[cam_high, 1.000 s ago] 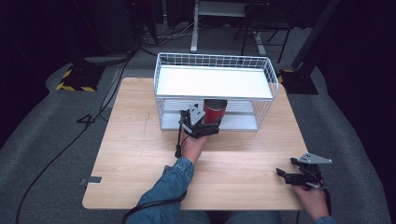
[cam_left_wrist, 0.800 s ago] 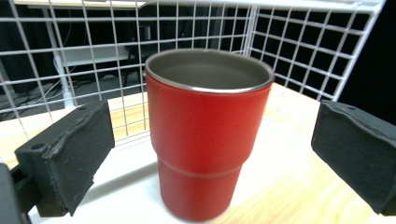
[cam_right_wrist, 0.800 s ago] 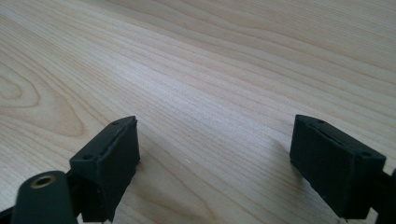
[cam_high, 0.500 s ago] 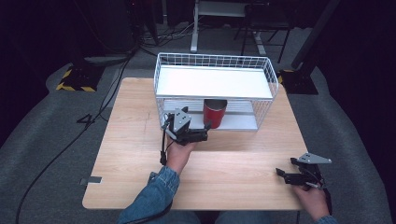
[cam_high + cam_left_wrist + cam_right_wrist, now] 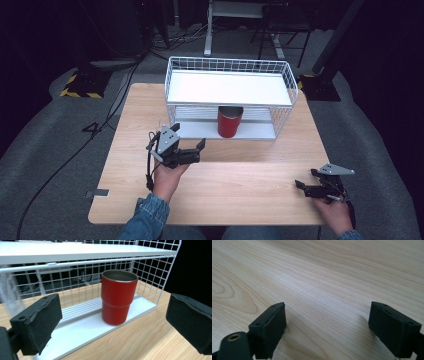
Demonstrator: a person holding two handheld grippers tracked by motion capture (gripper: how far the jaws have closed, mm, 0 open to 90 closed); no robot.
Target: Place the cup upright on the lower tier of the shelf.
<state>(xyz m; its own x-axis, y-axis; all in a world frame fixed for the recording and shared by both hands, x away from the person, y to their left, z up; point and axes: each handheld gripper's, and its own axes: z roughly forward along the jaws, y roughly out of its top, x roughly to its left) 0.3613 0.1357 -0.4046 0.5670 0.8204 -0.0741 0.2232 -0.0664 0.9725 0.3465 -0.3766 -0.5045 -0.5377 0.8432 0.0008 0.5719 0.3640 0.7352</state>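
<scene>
Cup [image 5: 229, 121] released on lower shelf [image 5: 200, 131]; I pull left gripper [image 5: 192, 148] back toward 7 o'clock, jaws apart, empty. Right gripper [image 5: 303, 186] spread, idle. Placement looks done.

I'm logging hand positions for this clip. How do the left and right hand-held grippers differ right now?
The left hand-held gripper hovers just in front of the wire rack, jaws pointed toward the red cup on its lower shelf; the right hand-held gripper sits far from the rack, near the table's front right corner, facing bare wood. The left is nearer the table's middle, the right at its edge. Both are open and hold nothing.
</scene>
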